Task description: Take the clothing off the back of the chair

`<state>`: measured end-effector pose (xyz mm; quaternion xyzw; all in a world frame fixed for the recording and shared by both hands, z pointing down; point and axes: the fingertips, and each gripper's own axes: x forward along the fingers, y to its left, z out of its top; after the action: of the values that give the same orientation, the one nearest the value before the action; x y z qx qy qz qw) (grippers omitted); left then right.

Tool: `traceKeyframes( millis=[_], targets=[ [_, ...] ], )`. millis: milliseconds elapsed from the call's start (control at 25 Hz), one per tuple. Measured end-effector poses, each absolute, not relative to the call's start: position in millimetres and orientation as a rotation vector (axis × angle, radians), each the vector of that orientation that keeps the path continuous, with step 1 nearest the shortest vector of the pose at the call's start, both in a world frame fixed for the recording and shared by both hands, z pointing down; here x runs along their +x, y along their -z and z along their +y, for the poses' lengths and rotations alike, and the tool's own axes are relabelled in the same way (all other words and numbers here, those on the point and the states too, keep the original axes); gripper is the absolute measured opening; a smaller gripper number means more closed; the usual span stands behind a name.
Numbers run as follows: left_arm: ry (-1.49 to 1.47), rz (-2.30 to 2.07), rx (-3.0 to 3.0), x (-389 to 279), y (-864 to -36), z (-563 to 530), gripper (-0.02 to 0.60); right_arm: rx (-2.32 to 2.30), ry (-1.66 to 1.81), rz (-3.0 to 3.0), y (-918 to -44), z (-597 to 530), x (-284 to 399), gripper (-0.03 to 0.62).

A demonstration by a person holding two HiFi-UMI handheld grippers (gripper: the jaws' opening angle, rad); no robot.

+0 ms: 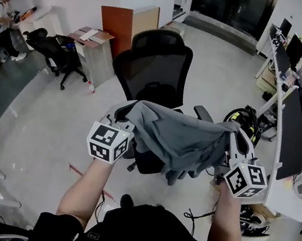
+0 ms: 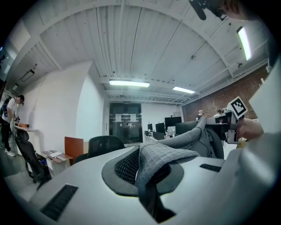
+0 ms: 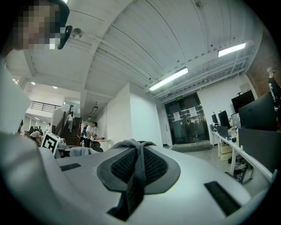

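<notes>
In the closed jaws of the left tool (image 2: 142,171), grey clothing (image 2: 184,143), far end at the right tool (image 2: 221,125).

Head view looks steeply down; gripper views face level, all sharing the garment (image 1: 182,139).

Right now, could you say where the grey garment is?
Head view centre: the grey garment hangs between the left claw and right claw, near the office chair.
</notes>
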<state>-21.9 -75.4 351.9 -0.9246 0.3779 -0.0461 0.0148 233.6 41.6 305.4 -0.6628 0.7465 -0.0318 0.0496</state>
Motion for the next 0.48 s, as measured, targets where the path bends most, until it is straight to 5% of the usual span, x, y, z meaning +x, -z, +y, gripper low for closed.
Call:
traceKeyframes(
  millis=[480],
  targets=[
    [0.109, 1.175, -2.869, -45, -342, -80, 0.012, -2.022, 0.081, 2.265, -304, 38, 215, 0.037]
  ],
)
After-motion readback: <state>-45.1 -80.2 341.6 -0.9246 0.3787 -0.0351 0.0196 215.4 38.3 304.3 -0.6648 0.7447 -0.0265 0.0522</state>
